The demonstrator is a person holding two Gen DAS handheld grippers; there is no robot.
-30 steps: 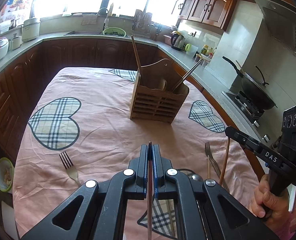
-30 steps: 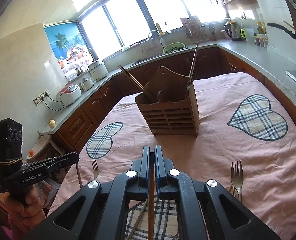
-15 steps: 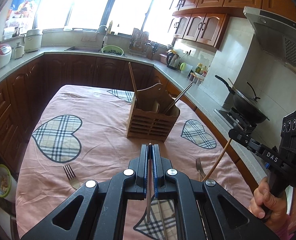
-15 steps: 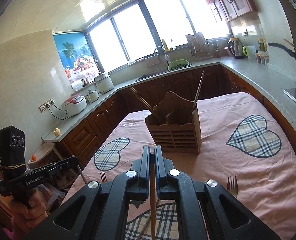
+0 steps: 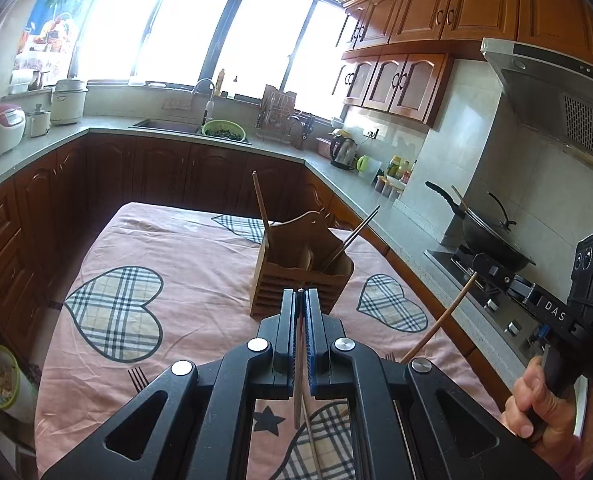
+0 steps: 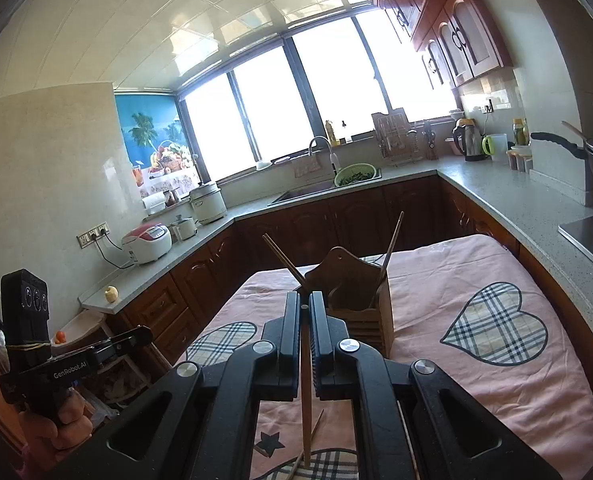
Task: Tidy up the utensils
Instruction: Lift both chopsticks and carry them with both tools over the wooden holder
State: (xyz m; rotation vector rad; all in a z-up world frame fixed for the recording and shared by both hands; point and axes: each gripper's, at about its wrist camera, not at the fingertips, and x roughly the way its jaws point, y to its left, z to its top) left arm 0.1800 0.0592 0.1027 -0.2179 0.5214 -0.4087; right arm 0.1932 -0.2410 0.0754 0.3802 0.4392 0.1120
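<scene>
Both jaws pinch chopsticks. Left view: left gripper holds a chopstick short of the holder, which has some utensils; a fork remains on the table. Right view: right gripper clamps a stick, not yet stowed.

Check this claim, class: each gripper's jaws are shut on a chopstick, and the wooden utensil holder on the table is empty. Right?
Not quite: the wooden utensil holder already has chopsticks leaning in it, as the left wrist view shows. The left gripper and right gripper each clamp a chopstick.
</scene>
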